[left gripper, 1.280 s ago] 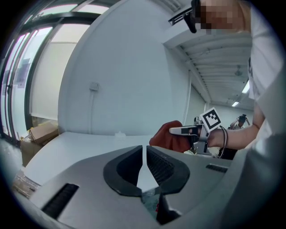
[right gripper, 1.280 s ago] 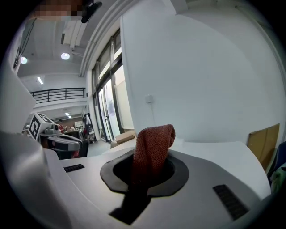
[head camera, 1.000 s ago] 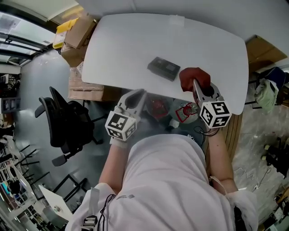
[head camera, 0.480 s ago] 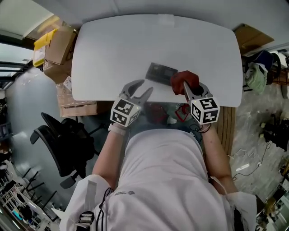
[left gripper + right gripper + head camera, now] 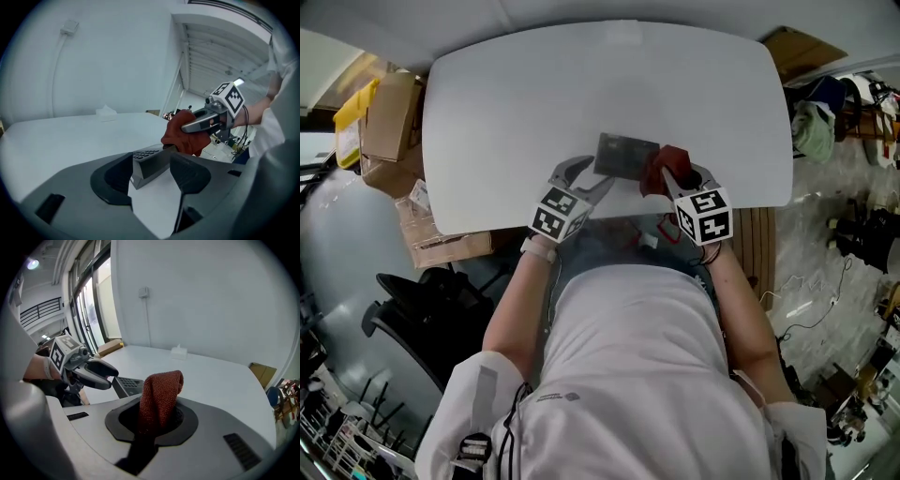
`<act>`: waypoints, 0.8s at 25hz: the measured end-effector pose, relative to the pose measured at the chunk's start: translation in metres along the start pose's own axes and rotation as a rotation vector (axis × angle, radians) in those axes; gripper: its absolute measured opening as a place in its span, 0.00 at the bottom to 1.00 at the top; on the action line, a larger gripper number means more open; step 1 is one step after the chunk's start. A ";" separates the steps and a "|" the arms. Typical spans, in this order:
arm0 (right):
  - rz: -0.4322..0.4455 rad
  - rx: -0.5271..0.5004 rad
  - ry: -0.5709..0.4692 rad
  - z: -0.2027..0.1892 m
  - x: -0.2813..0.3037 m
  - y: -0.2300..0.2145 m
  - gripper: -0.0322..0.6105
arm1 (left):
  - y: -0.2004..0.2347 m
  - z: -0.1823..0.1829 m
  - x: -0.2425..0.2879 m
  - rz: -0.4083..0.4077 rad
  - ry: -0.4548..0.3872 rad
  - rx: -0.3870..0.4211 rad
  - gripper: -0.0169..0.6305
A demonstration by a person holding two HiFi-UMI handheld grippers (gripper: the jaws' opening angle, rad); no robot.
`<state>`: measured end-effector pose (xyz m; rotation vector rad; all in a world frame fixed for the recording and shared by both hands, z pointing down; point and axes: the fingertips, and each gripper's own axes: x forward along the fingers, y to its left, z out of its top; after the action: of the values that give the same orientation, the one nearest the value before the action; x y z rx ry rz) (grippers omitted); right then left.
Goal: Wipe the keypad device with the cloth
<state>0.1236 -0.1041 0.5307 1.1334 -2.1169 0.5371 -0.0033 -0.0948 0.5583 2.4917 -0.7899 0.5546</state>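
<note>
L gripper [image 5: 581, 174] jaws just opened wide, keypad device [image 5: 625, 155] end btwn them; R gripper [image 5: 673, 175] clamps red cloth [image 5: 653, 172] at device's 3 o'clock

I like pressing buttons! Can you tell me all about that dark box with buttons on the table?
The keypad device is a dark grey, low box, plastic by the look, with rows of small buttons on top. It rests on the white table, near its front edge. One end sits between the jaws of the left gripper, which have just been opening and do not squeeze it. The red cloth in the right gripper is at its other end, perhaps touching.
</note>
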 end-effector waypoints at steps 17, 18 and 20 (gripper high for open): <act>0.073 -0.132 0.121 -0.004 0.037 0.025 0.14 | 0.009 -0.011 0.021 -0.041 -0.006 -0.036 0.38; 0.083 -0.137 0.121 -0.003 0.039 0.027 0.14 | 0.009 -0.011 0.021 -0.041 -0.007 -0.041 0.38; 0.107 -0.149 0.116 0.001 0.042 0.032 0.14 | 0.009 -0.011 0.021 -0.042 -0.007 -0.051 0.38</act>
<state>0.0796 -0.1112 0.5592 0.8896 -2.0871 0.4735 0.0050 -0.1043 0.5803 2.4593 -0.7427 0.5050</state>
